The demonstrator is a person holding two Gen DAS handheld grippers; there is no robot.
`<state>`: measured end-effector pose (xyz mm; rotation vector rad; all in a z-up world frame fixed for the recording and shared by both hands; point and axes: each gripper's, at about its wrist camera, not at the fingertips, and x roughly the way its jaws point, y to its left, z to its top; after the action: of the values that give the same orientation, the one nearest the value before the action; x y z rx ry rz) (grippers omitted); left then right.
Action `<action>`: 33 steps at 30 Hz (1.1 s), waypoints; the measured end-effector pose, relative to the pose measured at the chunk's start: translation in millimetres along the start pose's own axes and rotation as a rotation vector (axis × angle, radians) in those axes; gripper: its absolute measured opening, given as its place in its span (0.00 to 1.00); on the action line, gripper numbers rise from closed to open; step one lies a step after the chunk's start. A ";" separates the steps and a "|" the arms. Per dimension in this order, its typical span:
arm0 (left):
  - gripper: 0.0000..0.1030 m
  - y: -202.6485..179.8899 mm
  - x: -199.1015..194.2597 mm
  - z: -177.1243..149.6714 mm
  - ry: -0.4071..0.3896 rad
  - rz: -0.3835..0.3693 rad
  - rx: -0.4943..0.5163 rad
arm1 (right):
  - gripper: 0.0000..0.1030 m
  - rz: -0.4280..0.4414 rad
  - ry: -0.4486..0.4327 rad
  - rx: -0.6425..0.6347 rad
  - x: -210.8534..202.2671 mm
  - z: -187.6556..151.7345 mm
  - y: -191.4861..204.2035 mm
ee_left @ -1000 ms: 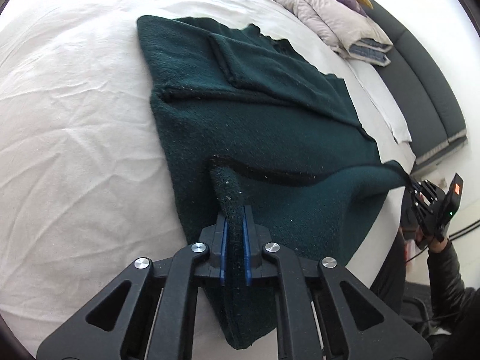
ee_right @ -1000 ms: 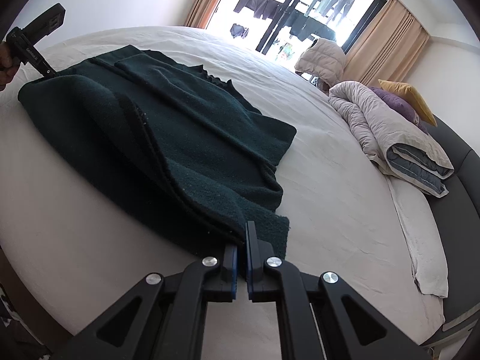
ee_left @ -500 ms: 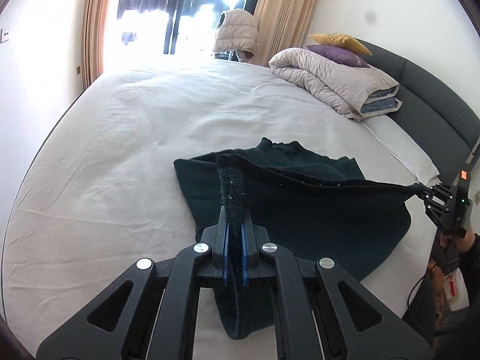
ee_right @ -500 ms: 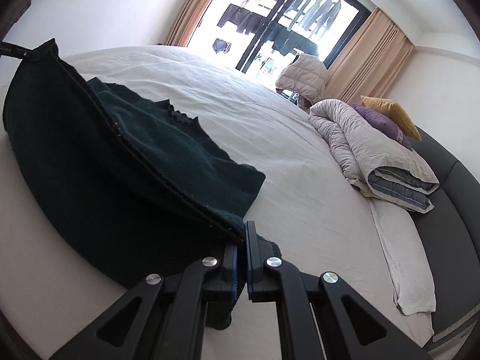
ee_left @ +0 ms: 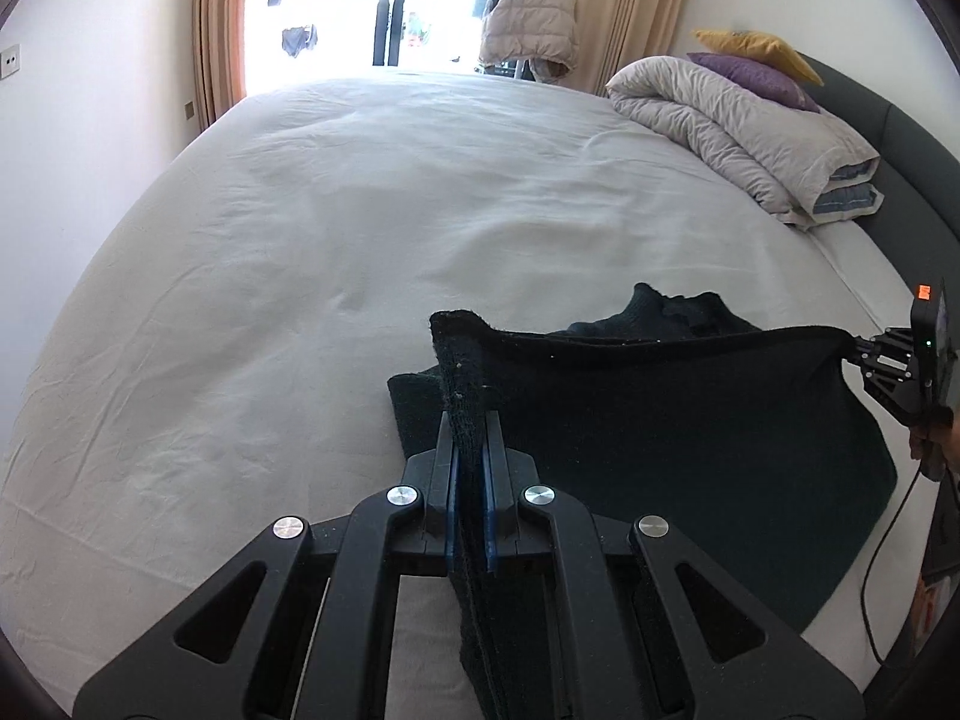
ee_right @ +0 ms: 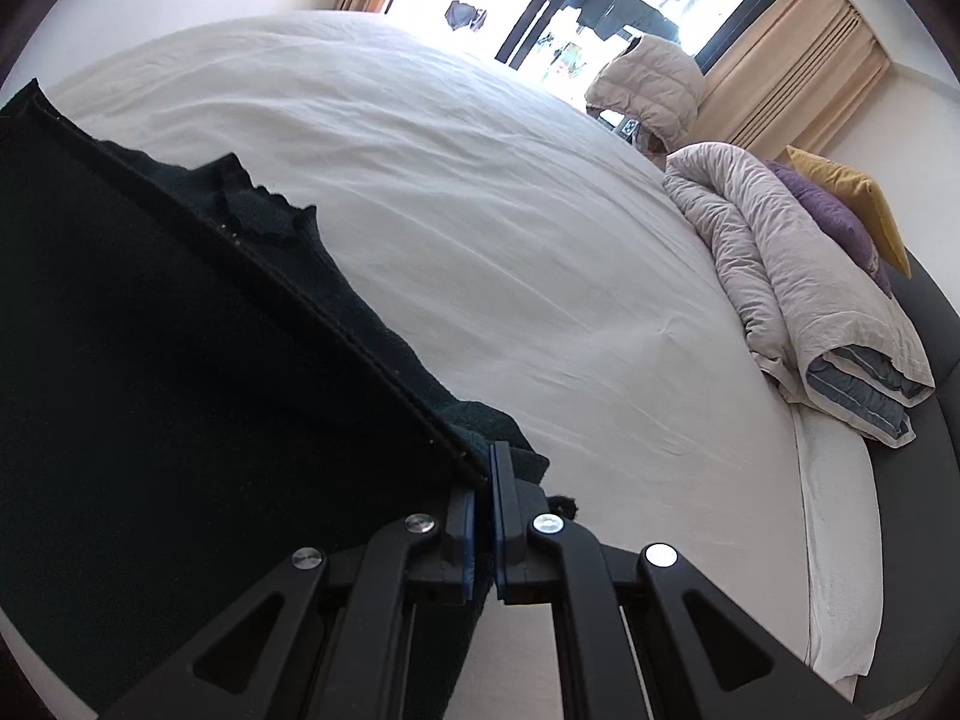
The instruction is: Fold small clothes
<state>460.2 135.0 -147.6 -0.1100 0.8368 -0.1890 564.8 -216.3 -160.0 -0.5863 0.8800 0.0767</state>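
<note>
White bed (ee_left: 420, 210); dark green garment (ee_left: 660, 432) stretched between both grippers.

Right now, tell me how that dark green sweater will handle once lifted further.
Dark green sweater is probably floppy: between the left hand-held gripper and right hand-held gripper only its top edge is taut, the rest hangs. The thick knit looks grippy, unlikely to slip.

dark green garment (ee_left: 690, 420) lower hem cut off by frame, bed (ee_left: 300, 300) near edge hidden behind it

Garment (ee_left: 690, 420) fuzzy knit, probably wool; sheet (ee_left: 360, 240) matt cotton.
</note>
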 end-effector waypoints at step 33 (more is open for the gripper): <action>0.29 -78.6 45.9 -47.3 0.068 0.121 0.136 | 0.62 0.185 -0.009 0.737 8.9 -58.2 -67.9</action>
<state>445.2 47.5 -199.0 0.0750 0.8933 -0.1363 549.7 -304.8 -164.6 0.1838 0.8781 -0.0784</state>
